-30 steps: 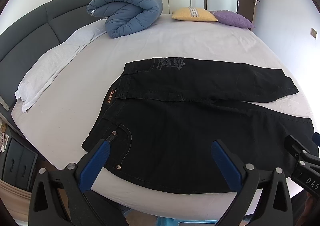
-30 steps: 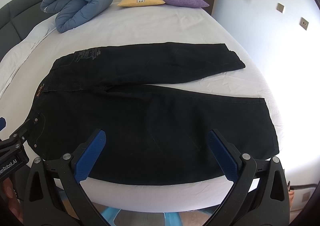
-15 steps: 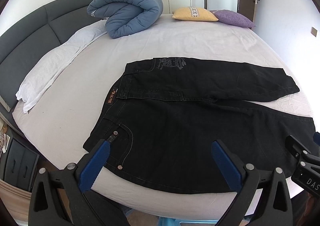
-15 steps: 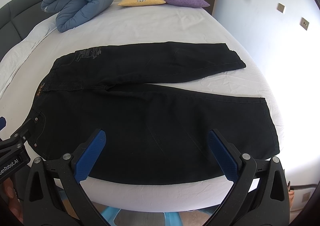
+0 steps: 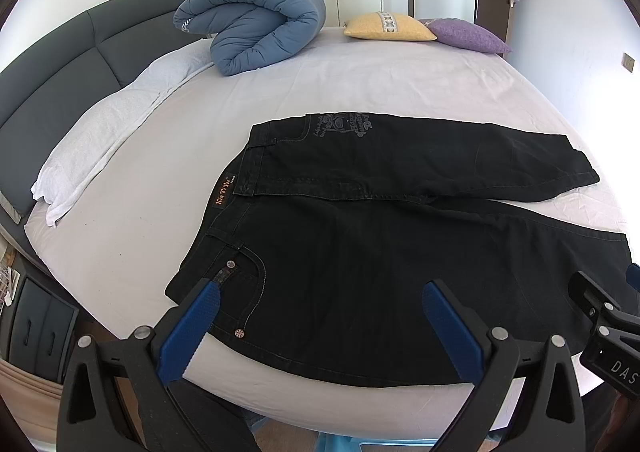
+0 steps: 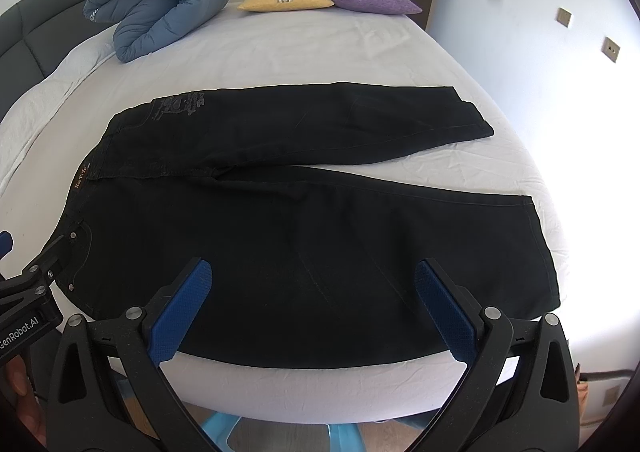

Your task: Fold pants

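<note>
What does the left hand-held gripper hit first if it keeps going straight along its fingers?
Probably the black jeans, around the hip area near the front pocket; the open left hand-held gripper points at them, nothing between. Depth is uncertain.

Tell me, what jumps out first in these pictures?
A pair of black denim pants lies spread flat at the near edge of the white-sheeted bed, legs splayed apart. Behind, a rolled blue quilt sits by the headboard. Two open blue-padded grippers, left gripper and right gripper, frame the foreground.
</note>
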`<act>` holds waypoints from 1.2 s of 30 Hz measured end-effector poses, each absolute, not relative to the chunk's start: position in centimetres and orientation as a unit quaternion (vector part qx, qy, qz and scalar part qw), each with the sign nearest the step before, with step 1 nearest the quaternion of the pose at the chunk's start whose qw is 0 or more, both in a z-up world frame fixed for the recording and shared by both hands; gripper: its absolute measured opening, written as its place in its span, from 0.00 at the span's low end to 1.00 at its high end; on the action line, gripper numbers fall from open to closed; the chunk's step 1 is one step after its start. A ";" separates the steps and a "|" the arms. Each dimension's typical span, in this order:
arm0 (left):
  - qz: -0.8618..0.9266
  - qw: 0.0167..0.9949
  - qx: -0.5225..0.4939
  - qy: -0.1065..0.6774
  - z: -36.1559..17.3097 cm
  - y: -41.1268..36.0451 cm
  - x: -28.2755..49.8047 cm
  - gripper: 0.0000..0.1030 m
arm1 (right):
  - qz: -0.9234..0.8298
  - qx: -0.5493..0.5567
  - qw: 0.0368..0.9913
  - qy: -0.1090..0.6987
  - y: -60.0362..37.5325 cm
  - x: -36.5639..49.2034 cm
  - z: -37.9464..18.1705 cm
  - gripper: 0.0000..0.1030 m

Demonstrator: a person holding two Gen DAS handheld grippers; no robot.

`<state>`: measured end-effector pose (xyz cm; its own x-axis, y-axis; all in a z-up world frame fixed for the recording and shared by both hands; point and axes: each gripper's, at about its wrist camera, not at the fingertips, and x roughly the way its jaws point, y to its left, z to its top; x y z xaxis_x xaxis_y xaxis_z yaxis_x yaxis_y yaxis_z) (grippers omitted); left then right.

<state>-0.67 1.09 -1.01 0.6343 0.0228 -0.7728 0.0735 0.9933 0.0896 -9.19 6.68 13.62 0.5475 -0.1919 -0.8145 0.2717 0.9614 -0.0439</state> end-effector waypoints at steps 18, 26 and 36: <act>-0.015 0.900 0.059 0.431 -1.2 1.1 -0.8 1.00 | -0.128 0.043 0.878 0.460 6.9 -9.2 13.4 1.00; -0.015 0.900 0.059 0.431 -1.2 1.0 -0.8 1.00 | -0.127 0.044 0.877 0.461 6.8 -9.2 13.3 1.00; -0.014 0.900 0.059 0.432 -1.3 1.1 -0.8 1.00 | -0.127 0.044 0.877 0.462 7.0 -9.2 13.2 1.00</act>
